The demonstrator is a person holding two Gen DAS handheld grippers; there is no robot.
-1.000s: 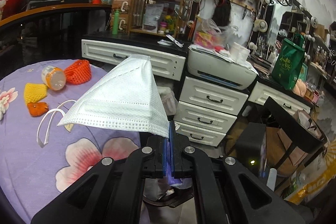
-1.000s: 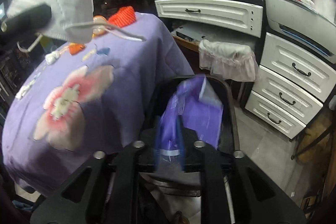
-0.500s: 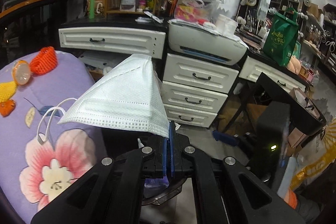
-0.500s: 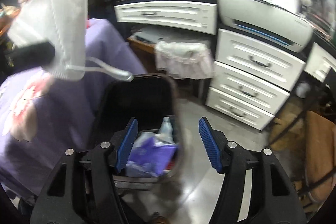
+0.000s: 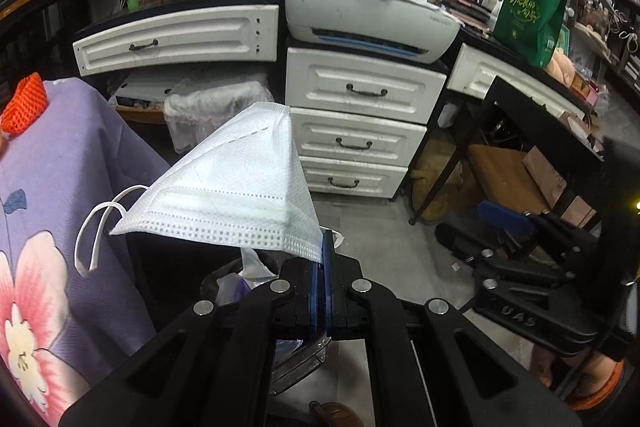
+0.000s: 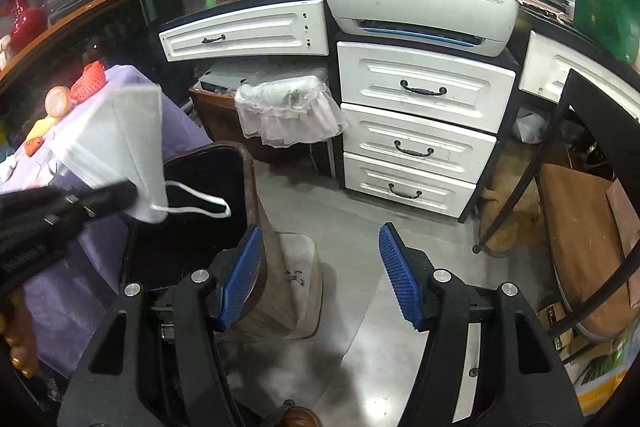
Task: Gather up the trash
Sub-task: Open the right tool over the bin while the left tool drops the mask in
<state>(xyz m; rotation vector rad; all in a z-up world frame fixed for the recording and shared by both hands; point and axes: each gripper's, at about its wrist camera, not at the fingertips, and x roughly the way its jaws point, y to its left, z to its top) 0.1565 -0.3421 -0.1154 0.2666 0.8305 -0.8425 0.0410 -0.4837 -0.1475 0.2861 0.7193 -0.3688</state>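
White non-woven face mask (image 5: 236, 203), light, soft and floppy, hangs over the dark trash bin (image 6: 208, 195) beside the purple worktop (image 5: 48, 163). Left hand-held gripper (image 5: 322, 263) pinches one corner, a sound hold. Right hand-held gripper (image 6: 320, 275) stands apart, empty.

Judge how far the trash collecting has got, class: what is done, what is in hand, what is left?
Done: purple wrapping already lies in the black bin, and the right hand-held gripper is open and empty. In hand: the left hand-held gripper pinches a white face mask over the bin. Left: dropping it, then the orange net and scraps on the purple tablecloth.
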